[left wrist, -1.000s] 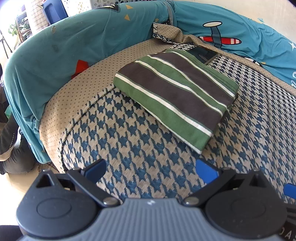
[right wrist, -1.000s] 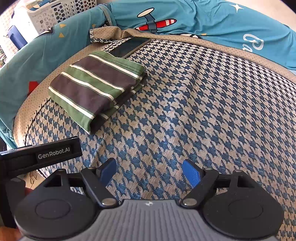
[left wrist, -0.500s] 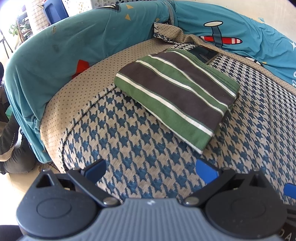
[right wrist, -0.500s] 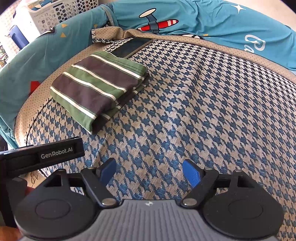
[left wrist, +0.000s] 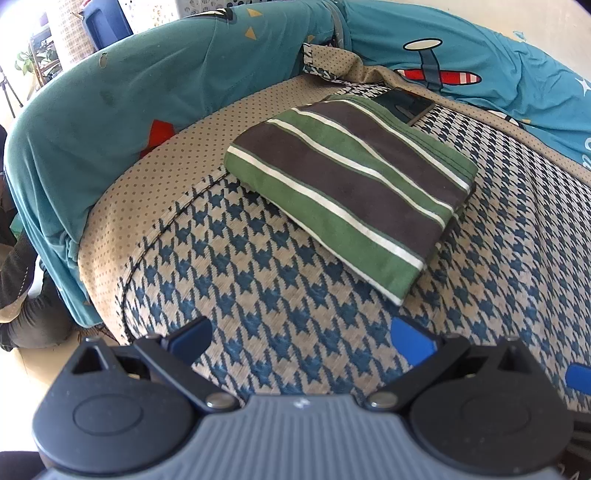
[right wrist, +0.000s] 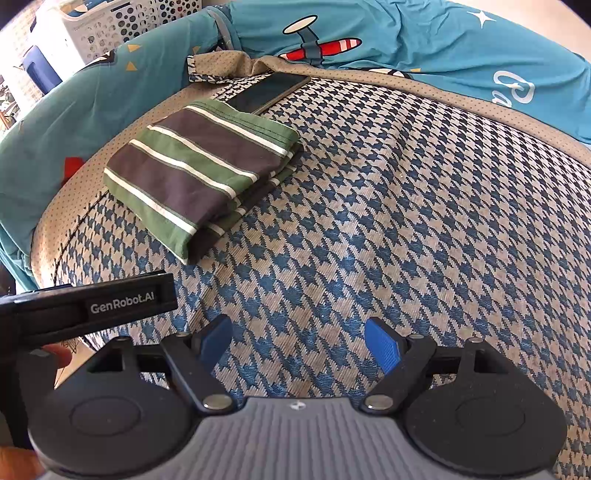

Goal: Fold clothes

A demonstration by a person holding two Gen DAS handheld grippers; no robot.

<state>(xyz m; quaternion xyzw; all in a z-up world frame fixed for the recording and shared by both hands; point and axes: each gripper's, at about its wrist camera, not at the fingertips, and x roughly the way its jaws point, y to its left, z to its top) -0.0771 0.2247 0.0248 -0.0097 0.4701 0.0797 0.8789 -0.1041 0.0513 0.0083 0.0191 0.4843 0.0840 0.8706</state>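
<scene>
A folded garment with green, dark brown and white stripes lies flat on the houndstooth seat cushion. It also shows at the left of the right wrist view. My left gripper is open and empty, hovering over the cushion a short way in front of the garment. My right gripper is open and empty over the cushion, to the right of the garment. The left gripper's body shows at the left edge of the right wrist view.
A dark phone lies on the cushion just behind the garment. A teal cover with a plane print drapes the sofa back and arm. A white laundry basket stands behind the sofa.
Both grippers have drifted slightly; the garment sits a little further right in the right wrist view. The garment itself has not moved and both grippers stay open.
</scene>
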